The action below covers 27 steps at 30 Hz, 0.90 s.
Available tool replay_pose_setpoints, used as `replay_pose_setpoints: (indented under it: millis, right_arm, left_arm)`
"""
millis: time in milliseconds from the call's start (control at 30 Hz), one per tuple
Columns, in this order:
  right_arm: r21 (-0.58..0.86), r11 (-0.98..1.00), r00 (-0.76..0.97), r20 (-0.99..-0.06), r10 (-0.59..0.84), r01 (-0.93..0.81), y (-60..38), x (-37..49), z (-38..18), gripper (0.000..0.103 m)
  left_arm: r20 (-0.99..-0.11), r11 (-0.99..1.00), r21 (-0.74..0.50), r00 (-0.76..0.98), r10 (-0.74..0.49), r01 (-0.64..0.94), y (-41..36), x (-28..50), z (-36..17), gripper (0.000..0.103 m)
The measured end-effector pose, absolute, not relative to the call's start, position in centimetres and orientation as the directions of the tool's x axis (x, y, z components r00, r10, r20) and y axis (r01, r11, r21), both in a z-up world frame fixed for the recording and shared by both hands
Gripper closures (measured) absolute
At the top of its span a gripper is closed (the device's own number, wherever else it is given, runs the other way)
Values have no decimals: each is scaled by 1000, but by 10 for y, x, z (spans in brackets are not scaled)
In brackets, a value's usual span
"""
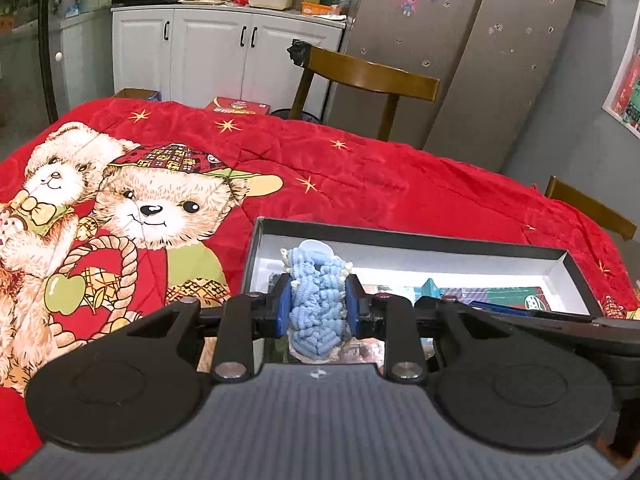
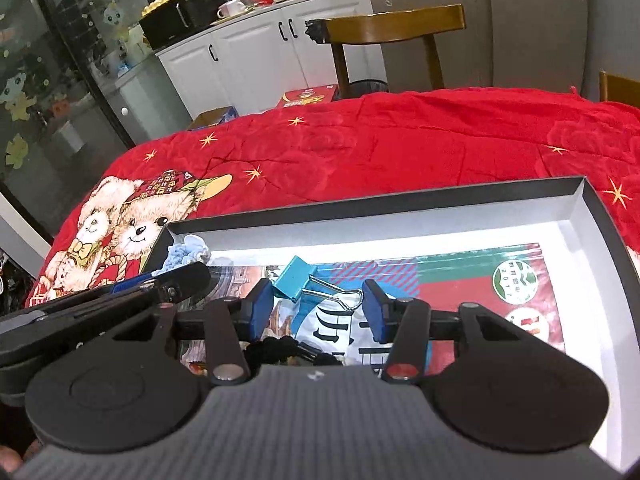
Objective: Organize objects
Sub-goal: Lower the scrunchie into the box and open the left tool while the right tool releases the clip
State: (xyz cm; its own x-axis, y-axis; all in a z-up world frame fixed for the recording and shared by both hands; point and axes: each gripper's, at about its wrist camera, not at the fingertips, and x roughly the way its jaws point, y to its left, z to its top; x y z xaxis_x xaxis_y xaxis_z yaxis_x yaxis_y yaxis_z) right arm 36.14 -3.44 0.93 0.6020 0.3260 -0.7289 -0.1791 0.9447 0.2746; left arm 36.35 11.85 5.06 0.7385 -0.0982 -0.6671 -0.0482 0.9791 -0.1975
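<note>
Over the box's (image 1: 416,240) left end, the left gripper (image 1: 319,304) pinched the blue knitted piece (image 1: 316,300), its length running away from the camera. Alongside, the right gripper (image 2: 318,306) hung half-open, with the blue binder clip (image 2: 294,278) lying just ahead between its pads, unpressed.

We note a light-blue crocheted piece (image 1: 316,300) pinched upright over the box's (image 1: 404,236) left end. A teal binder clip (image 2: 294,278) with silver handles lies inside on printed packets (image 2: 460,276), beside black hair ties (image 2: 276,346).

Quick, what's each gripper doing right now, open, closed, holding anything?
Left gripper: closed on the light blue knitted piece, over the box.
Right gripper: open around the blue binder clip; not gripping it.
</note>
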Motion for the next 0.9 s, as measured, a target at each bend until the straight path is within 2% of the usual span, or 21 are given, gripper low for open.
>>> replay_pose_setpoints:
  millis: [233, 300, 400, 433, 533, 633, 767, 800, 833, 900]
  right_arm:
    - [284, 939, 590, -731, 344, -195, -35, 363, 8, 49]
    - [287, 937, 589, -730, 348, -198, -35, 363, 8, 49]
    - [293, 936, 593, -725, 350, -195, -36, 363, 8, 43]
    - [298, 935, 591, -726, 352, -192, -37, 364, 8, 38]
    - [335, 923, 582, -719, 380, -189, -41, 366, 9, 36]
    - [366, 910, 579, -706, 408, -194, -45, 366, 11, 34]
    - [369, 904, 600, -680, 422, -217, -46, 362, 19, 32]
    - [374, 901, 599, -677, 427, -219, -47, 361, 22, 32]
    - [381, 897, 599, -673, 434, -223, -48, 360, 24, 32]
    - [390, 891, 610, -654, 446, -234, -50, 358, 31, 32]
  left_arm:
    - [-670, 978, -201, 736, -99, -51, 119, 365, 50, 71]
    - [-679, 975, -213, 727, -103, -61, 121, 366, 49, 67]
    - [-689, 971, -229, 717, -108, -74, 125, 368, 48, 63]
    - [-688, 969, -236, 717, -113, -74, 126, 368, 48, 63]
    - [-680, 962, -263, 722, -130, -75, 129, 368, 50, 60]
    - [-667, 968, -236, 738, -99, -83, 129, 364, 57, 51]
    - [-593, 980, -190, 802, -73, -51, 128, 352, 74, 44]
    - [-577, 982, -184, 814, -68, -48, 129, 349, 78, 39]
    - [-567, 981, -190, 820, -75, -42, 130, 347, 82, 33]
    - [-551, 972, -235, 826, -116, -20, 134, 343, 90, 31]
